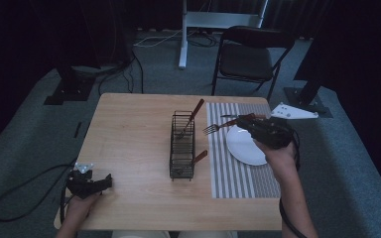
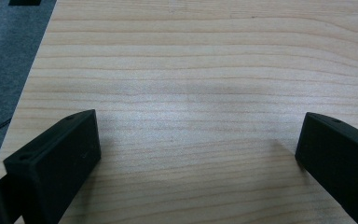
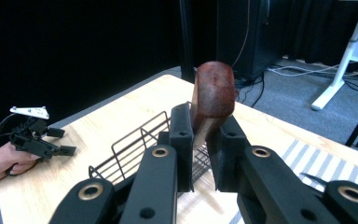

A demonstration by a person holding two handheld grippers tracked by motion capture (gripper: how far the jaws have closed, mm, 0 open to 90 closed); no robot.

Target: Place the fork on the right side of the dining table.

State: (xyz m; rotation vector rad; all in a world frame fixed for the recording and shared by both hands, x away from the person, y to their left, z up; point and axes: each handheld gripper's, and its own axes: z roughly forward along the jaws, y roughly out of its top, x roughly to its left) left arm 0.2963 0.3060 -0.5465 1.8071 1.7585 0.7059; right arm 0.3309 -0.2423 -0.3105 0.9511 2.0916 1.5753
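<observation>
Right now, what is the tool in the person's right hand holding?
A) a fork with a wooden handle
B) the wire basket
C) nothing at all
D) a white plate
A: the right tool is clamped on the reddish wooden handle of a fork, which hangs in the air between the wire basket and the white plate in the high view.

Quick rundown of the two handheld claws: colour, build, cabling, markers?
Both are black. The left claw has blocky, flat-faced fingers; the right claw has linkage bars with brass-coloured pivot rings. Each carries a grey three-cornered plate and trails a black cable. Forearms show no sleeves.
</observation>
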